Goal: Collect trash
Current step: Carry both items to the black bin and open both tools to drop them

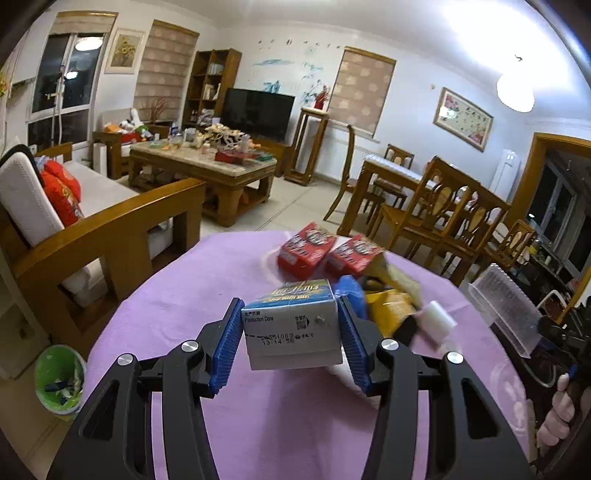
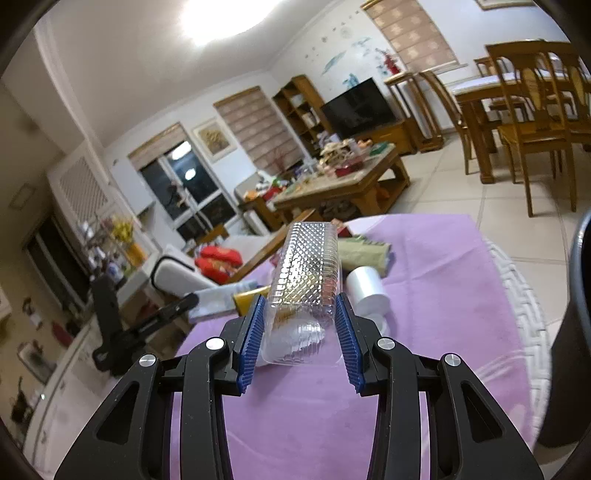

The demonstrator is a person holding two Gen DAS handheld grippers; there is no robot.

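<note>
Clamped: carton (image 1: 291, 328) crosswise in left gripper (image 1: 291, 341) jaws, clear tray (image 2: 303, 291) lengthwise in right gripper (image 2: 301, 341) jaws, both above purple surface (image 1: 177, 295), bin (image 1: 59, 380) down left.

Room's pretty bright from the ceiling lamp (image 2: 218, 18), which blows out into white glare, and the fisheye bends everything near the dark, vignetted edges.

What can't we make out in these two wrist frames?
- Left wrist: motion blur smears the yellow wrapper and white roll; the milk carton in the left gripper hides whatever lies behind it.
- Right wrist: contents of the clear plastic container in the right gripper are unclear through ribbed plastic.
- Green bin contents are too small.
</note>
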